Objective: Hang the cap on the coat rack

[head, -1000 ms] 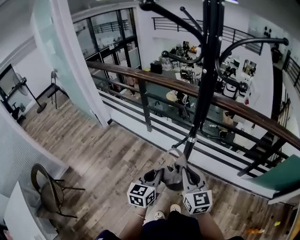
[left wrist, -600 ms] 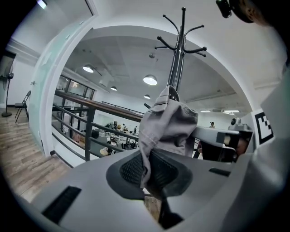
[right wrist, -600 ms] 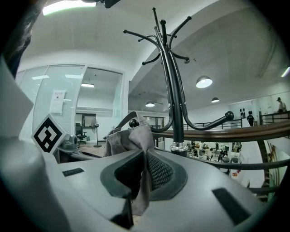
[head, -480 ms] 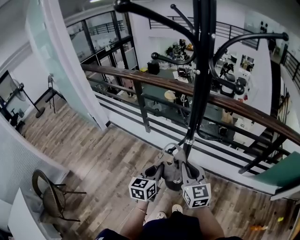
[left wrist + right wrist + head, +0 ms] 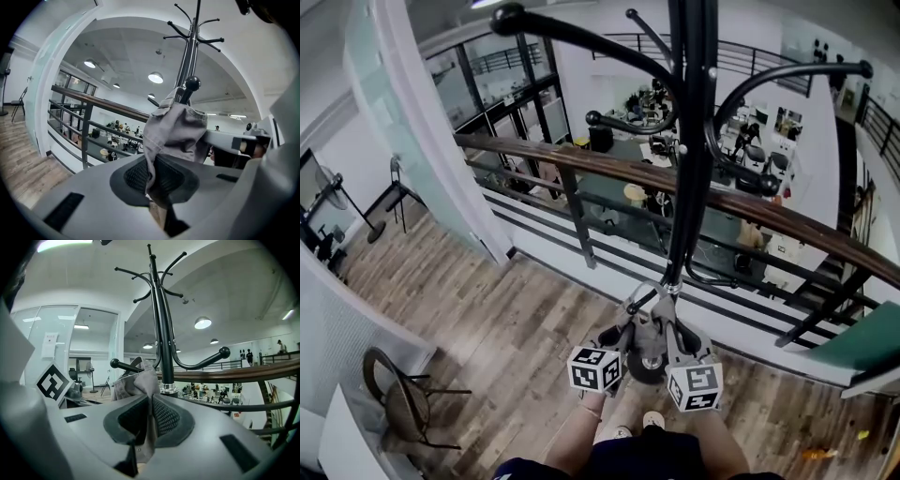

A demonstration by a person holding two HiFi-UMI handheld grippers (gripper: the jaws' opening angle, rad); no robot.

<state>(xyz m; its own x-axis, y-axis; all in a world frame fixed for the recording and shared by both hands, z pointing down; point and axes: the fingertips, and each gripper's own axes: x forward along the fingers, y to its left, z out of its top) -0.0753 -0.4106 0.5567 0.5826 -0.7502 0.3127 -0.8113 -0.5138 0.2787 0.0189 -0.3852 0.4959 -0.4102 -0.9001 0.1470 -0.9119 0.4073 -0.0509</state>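
While clamped on cap (image 5: 649,339) edges, left gripper (image 5: 153,176) and right gripper (image 5: 149,419) just beside the coat rack (image 5: 686,187).

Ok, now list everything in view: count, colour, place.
cap: one, grey, held between both grippers, close to the rack's pole
coat rack: one, black, standing by the railing
railing: one, dark bars under a brown wooden handrail, along the balcony edge
chair: one, dark, lower left
standing fan: one, black, far left
floor: one, brown wood planks, underfoot
shoes: two, light, bottom centre
left gripper: one, grey, shut on the cap
right gripper: one, grey, shut on the cap
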